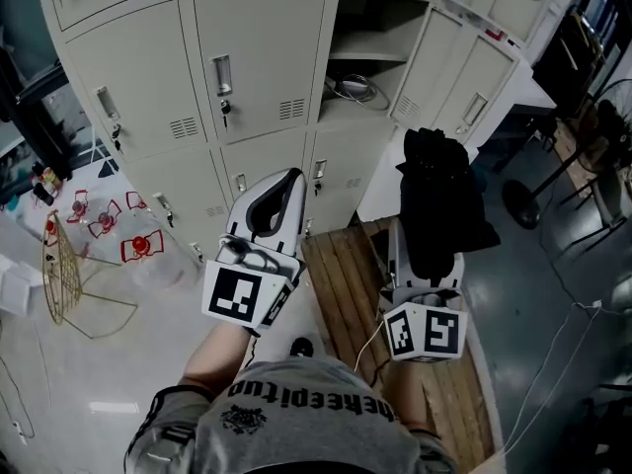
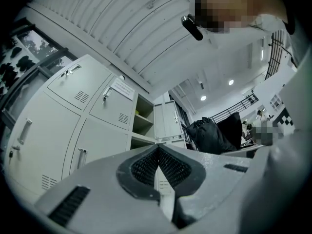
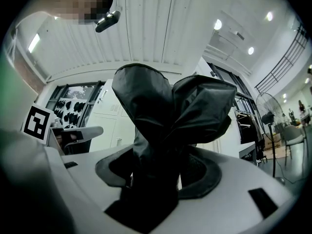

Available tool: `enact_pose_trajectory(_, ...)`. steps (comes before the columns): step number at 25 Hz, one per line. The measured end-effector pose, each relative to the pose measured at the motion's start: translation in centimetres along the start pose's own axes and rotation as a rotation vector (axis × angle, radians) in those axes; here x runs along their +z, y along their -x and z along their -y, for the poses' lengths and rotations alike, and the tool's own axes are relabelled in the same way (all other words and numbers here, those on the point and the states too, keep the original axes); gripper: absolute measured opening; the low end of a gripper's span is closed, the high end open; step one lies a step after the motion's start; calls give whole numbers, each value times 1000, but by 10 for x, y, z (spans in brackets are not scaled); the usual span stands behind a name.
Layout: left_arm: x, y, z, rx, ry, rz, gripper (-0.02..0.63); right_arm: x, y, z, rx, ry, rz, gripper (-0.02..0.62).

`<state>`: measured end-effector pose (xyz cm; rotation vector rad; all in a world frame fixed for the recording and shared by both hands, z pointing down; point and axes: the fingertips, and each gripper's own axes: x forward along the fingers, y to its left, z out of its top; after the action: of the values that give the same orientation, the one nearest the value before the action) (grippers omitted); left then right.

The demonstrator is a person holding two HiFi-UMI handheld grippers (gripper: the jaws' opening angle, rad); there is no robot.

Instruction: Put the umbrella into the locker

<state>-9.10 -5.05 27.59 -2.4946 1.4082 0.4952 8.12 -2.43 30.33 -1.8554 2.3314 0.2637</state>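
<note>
as the person holds both tools out in front, the right gripper [image 3: 161,168] is clamped on the folded black umbrella [image 1: 439,196], whose bunched fabric rises up out of its jaws. just to its left, the left gripper [image 2: 159,155] has its jaws pressed together with nothing between them. beyond both, and still apart from the umbrella, the grey locker [image 1: 259,62] bank has one open compartment [image 1: 380,28], door swung aside, with a coiled cable [image 1: 353,89] inside it.
</note>
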Motion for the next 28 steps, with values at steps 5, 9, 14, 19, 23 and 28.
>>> enact_pose_trajectory(5, -17, -23, 2, 17, -6, -3, 5, -13, -20, 21, 17, -9, -10, 256)
enact_pose_trajectory(9, -27, -31, -2, 34, -18, -23, 5, -22, -34, 29, 28, -31, -17, 256)
enact_pose_trajectory(14, -37, -43, -10, 47, -24, -38, 5, -30, -50, 33, 41, -40, -26, 256)
enact_pose_trajectory(19, -45, -63, -20, 38, -27, -32, 5, -37, -72, 37, 47, -39, -26, 256)
enact_pose_trajectory(23, -51, -83, -36, 39, -30, -31, 5, -38, -97, 39, 42, -35, -21, 256)
enact_pose_trajectory(28, -57, -113, -59, 27, -32, -13, 5, -39, -134, 42, 36, -27, -10, 256)
